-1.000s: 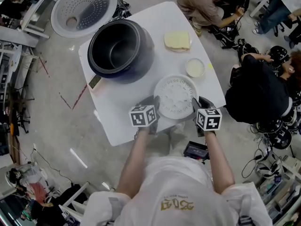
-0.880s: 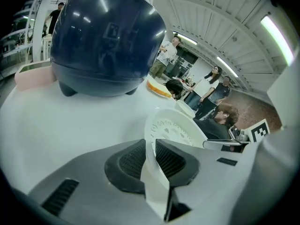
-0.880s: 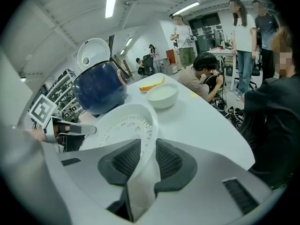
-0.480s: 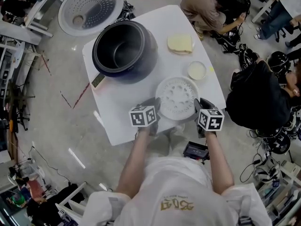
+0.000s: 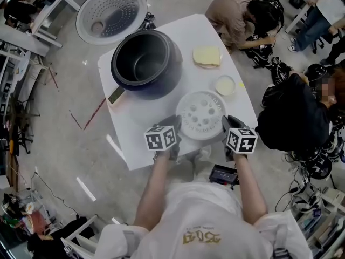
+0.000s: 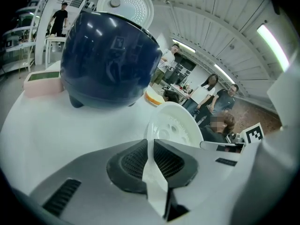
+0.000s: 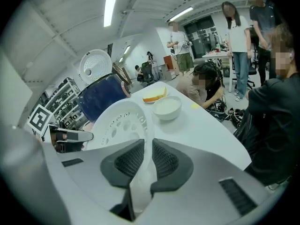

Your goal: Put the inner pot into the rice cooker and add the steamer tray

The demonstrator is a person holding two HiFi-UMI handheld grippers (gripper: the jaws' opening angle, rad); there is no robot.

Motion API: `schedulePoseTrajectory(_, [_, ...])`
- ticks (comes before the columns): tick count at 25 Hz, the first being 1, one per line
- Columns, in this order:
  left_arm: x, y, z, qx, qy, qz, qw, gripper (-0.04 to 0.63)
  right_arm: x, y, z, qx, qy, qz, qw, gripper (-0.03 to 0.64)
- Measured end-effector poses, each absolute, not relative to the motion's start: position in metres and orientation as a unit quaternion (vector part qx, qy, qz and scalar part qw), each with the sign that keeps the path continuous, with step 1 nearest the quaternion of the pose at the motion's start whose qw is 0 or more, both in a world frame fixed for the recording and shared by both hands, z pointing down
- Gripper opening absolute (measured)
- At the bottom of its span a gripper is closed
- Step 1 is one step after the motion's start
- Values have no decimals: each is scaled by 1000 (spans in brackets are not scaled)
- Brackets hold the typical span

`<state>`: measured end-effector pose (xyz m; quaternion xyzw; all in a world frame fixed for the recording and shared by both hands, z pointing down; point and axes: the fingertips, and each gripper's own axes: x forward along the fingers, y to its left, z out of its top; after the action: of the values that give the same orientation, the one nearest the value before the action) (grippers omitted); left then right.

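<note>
The white perforated steamer tray (image 5: 202, 115) hangs between my two grippers, just above the near part of the white table (image 5: 140, 134). My left gripper (image 5: 175, 125) is shut on the tray's left rim tab (image 6: 154, 172), its jaws having just been closing on it. My right gripper (image 5: 227, 124) has likewise been closing and is shut on the right rim tab (image 7: 140, 182). The dark blue rice cooker (image 5: 143, 63) stands beyond the tray at the table's far left, its round white lid (image 5: 111, 14) swung open behind it and a dark pot wall showing inside.
A small white bowl (image 5: 225, 84) and a yellow slab (image 5: 207, 56) lie on the far right of the table. A person crouches past the far edge (image 5: 237, 15), and another in black stands close on the right (image 5: 294, 117). Cables and gear litter the floor.
Both grippers have risen a little with the steamer tray held between them. The cooker, bowl and yellow slab have kept their places on the table.
</note>
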<state>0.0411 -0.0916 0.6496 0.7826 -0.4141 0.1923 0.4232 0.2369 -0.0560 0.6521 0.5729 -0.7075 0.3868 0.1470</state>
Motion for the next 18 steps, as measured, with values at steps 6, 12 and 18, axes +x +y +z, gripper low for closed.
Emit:
schedulePoseTrajectory(6, [33,-93,614,796,-416,168,406,52,229,-56,622,574,-714,383,115,61])
schedulePoseTrajectory(12, [22,-100,581,807,-421,137,390,49,219,-63,594,569,-727,374,81,60])
schedulePoseTrajectory(18, [9,-102,550,817,-426,115,371,49,207,-66,562,566,-739,362,50,57])
